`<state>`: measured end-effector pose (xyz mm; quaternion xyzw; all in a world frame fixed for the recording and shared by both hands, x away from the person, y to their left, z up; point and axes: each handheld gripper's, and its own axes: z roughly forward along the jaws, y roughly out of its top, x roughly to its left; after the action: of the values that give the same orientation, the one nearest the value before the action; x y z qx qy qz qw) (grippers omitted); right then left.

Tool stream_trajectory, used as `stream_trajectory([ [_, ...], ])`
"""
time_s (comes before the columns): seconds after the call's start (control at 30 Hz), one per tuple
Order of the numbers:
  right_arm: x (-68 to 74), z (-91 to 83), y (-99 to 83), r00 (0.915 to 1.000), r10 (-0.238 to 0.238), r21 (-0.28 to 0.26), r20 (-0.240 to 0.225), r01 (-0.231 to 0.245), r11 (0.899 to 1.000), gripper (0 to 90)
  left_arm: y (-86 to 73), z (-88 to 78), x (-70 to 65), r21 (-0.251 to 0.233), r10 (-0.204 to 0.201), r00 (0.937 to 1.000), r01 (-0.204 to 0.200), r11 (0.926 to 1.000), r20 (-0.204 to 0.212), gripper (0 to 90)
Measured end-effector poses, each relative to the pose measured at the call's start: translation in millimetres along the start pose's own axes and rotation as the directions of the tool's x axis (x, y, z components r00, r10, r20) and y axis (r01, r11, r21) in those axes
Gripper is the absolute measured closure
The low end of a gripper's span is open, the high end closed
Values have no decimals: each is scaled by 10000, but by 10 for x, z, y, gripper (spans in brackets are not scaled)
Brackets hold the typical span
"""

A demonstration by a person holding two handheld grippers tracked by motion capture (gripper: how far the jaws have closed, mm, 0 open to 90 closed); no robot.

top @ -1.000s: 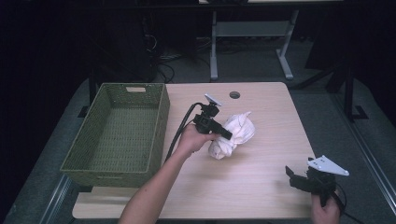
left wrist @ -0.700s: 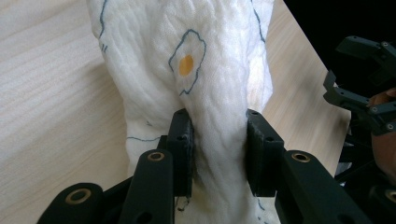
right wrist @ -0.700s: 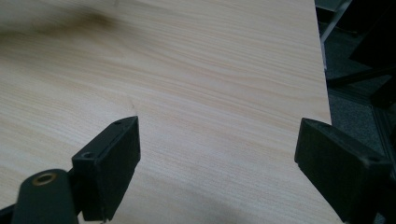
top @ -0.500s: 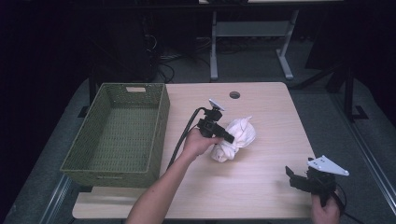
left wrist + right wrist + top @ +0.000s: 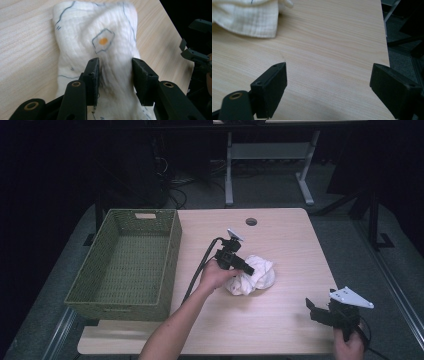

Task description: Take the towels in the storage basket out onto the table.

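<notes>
The left gripper [image 5: 113, 75] straddles a fold of the white cloth [image 5: 252, 275] at mid-table beside the basket [image 5: 125, 260], jaws part-spread and should bite deep before lifting, while the right gripper [image 5: 320, 312] idles wide open

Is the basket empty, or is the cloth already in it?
Empty: the basket shows bare woven floor. The cloth lies bunched on the table beside it.

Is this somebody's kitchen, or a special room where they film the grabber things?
Probably a recording lab, not a kitchen. A plain wooden table stands in a dark room, cables trail on the floor behind it, and each hand holds a camera-carrying gripper: the left gripper over a white cloth, the right gripper waiting.
</notes>
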<state>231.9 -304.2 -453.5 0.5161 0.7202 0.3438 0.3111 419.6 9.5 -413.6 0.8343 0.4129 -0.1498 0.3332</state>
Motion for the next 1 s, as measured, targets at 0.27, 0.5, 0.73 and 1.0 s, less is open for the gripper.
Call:
stream_trajectory([
  [0.27, 3, 3, -2, 10000, -41, 18, 5, 41, 10000, 139, -11, -50, -21, -179, 60, 10000, -60, 9998, 0, 568],
  [0.5, 6, 10, -7, 10000, -48, 52, 5, 48, 10000, 139, -47, -113, -7, -208, 238, 9997, -239, 9995, -29, 541],
  [0.73, 14, 7, -5, 10000, -78, 40, 6, 78, 10000, 139, -68, -202, -32, -501, 314, 9995, -313, 9983, 5, 503],
  [1.0, 13, 9, -4, 10000, -88, 58, 18, 88, 9999, 139, -109, -282, -85, -749, 600, 9982, -600, 9954, -25, 421],
])
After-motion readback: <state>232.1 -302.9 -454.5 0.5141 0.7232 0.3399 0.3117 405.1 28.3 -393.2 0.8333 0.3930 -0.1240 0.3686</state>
